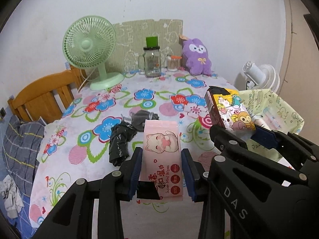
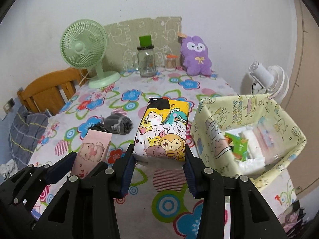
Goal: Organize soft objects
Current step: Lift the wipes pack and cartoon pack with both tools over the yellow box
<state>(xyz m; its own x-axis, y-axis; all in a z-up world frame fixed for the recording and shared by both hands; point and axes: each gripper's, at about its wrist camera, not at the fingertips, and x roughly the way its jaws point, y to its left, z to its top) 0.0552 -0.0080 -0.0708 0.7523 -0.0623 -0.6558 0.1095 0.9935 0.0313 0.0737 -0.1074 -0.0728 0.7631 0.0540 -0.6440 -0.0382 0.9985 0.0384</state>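
Note:
My left gripper [image 1: 161,155] is shut on a pink pack of wet wipes [image 1: 162,155] with a cat drawing, held up above the flowered tablecloth [image 1: 79,139]. My right gripper [image 2: 159,153] is shut on a yellow tissue pack [image 2: 162,133] printed with cartoon animals, also held in the air. Each wrist view catches the other hand's load: the yellow tissue pack [image 1: 232,109] at the right, the pink pack [image 2: 92,149] at the left. A pale green fabric basket [image 2: 279,117] stands right of the yellow pack, with packets inside. A grey rolled cloth [image 2: 118,124] and a black crumpled bag [image 1: 119,141] lie on the table.
At the back stand a green desk fan [image 1: 89,45], a glass jar [image 1: 152,61] with a green block behind it, a cotton swab tub [image 1: 173,63] and a purple plush [image 1: 197,56]. A white fan [image 2: 265,81] stands behind the basket. A wooden chair [image 1: 41,97] is at the left.

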